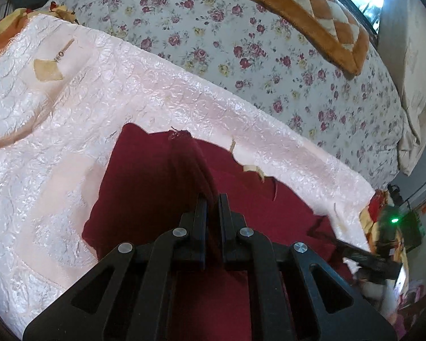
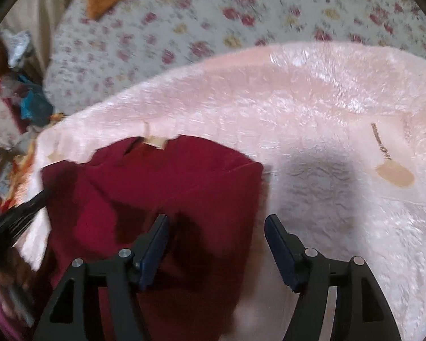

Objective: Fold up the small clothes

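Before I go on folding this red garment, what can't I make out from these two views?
- Garment near edge: left wrist view, hidden under the left gripper, shut on a fold.
- Garment's lower part: right wrist view, cut off by the frame, partly behind the right gripper.
- Quilt: right wrist view, motion-blurred.
- Garment type: unclear.

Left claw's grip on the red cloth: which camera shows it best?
The left wrist view: the left claw is shut on a raised fold of the red cloth. The right wrist view, blurred, shows only that claw's dark side at the cloth's edge.
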A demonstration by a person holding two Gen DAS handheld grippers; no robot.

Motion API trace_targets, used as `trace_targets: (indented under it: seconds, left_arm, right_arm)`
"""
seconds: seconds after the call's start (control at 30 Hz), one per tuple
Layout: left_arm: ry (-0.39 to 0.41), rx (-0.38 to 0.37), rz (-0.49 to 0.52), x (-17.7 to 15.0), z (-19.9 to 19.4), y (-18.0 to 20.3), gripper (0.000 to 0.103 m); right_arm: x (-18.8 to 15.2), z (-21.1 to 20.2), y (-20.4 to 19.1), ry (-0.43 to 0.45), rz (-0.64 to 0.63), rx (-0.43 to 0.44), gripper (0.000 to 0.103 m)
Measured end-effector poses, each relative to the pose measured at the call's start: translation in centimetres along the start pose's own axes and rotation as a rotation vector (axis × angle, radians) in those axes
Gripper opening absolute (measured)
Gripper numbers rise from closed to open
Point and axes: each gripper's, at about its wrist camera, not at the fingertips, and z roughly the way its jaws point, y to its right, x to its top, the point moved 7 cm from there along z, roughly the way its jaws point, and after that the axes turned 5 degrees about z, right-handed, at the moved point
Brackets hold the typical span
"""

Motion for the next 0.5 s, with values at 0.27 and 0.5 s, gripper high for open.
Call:
trace_targets:
  seconds: [0.27,0.5]
  left_arm:
    - [0.058,0.066,0.023,0.4,-0.4,-1.1,0.006]
    - [-0.092,0.058,-0.052,-2.4,1.1,-3.8,0.031]
  right_arm:
    - [3.2,-2.6,1.3,0.208,-0.041,-0.075,0.02]
    - [1.7,-3.3,4.4,0.185,0.106,-0.088,0.021]
